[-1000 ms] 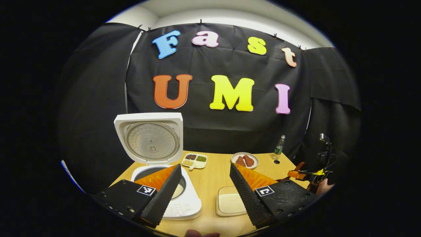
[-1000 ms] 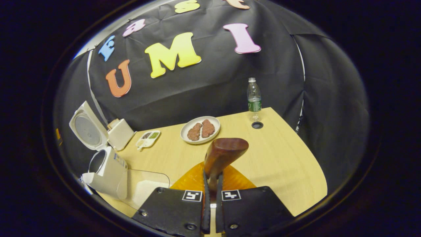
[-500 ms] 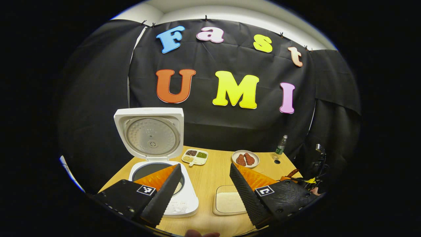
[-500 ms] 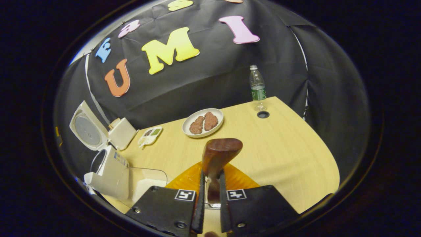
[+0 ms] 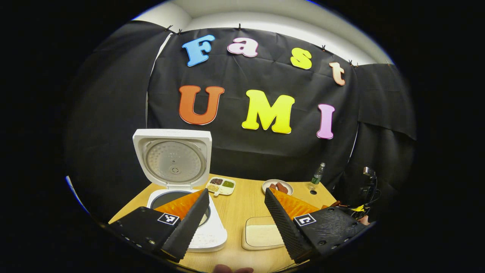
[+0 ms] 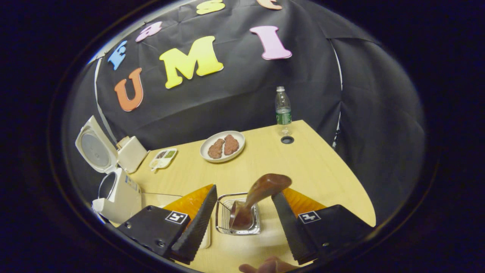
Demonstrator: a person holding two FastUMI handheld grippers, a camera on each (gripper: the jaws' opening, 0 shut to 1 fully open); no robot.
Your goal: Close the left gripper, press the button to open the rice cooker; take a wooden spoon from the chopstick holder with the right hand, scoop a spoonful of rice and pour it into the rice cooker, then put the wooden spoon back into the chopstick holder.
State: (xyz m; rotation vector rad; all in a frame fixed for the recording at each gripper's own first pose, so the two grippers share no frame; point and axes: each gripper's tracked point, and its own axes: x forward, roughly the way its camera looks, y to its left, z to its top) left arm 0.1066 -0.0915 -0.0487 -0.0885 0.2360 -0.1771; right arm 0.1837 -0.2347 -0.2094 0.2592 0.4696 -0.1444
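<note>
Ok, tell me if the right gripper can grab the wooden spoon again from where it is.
Probably yes: the right gripper is open with the wooden spoon standing in the chopstick holder between its fingers, nothing blocking.

Black cloth (image 5: 265,151) hung as a booth wall straight ahead of the fingers, creased in places, clipped along its top edge. More black cloth (image 6: 375,113) off to the right of the fingers, overlapping the back panel in a loose fold. Above the cloth, a strip of white wall and ceiling (image 5: 265,15), brightly lit. Below and between the fingers, a light wooden table (image 6: 322,170) with a curved edge on the right, evenly lit. Near its far corner, a small round cable hole (image 6: 287,140). Dark surroundings beyond the table's edge, too dim to make out any floor.
</note>
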